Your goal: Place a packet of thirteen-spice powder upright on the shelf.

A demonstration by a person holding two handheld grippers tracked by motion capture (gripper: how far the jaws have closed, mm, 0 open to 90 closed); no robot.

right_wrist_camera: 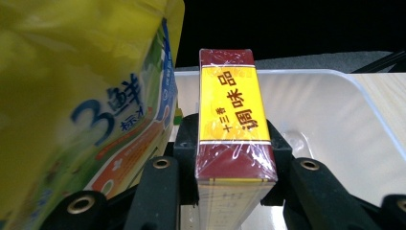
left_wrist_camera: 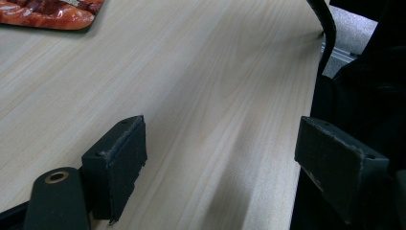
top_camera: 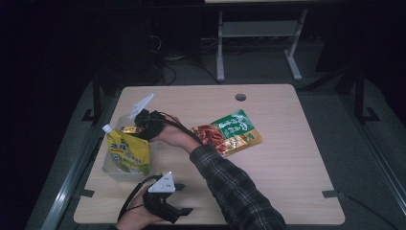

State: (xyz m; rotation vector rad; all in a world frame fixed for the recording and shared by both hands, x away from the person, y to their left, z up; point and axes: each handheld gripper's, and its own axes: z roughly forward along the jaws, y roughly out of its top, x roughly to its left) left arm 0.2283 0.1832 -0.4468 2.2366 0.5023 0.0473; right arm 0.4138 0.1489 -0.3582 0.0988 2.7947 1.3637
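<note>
**Boxed seasoning held over the clear tub**

We see the right gripper (right_wrist_camera: 234, 158) clamped on a small rectangular seasoning box (right_wrist_camera: 233, 120). Its two black jaws press the box's long sides. The box is maroon card with a yellow label panel and is sealed in glossy, slightly wrinkled film. In the high view we find this box (top_camera: 128, 129) at the tip of the right gripper (top_camera: 139, 125), above the clear plastic tub (top_camera: 111, 168) at the table's left edge.

The tub (right_wrist_camera: 335, 96) is translucent, with a rounded rim and smooth walls. A soft yellow spout pouch (top_camera: 128, 152) stands in it, capped in white at its upper left corner. In the right gripper view the pouch (right_wrist_camera: 81, 105) lies just beside the box; we cannot tell whether they touch.

The left gripper (left_wrist_camera: 220, 158) stands open with nothing between its flat, matte pads (left_wrist_camera: 119, 163). It hangs low over the bare wood-grain table (left_wrist_camera: 201, 86). In the high view we see it (top_camera: 184, 211) near the front edge.

A flat, glossy foil snack packet (top_camera: 227, 132), red and green, lies at the centre of the table (top_camera: 287, 158), well apart from the tub.
</note>
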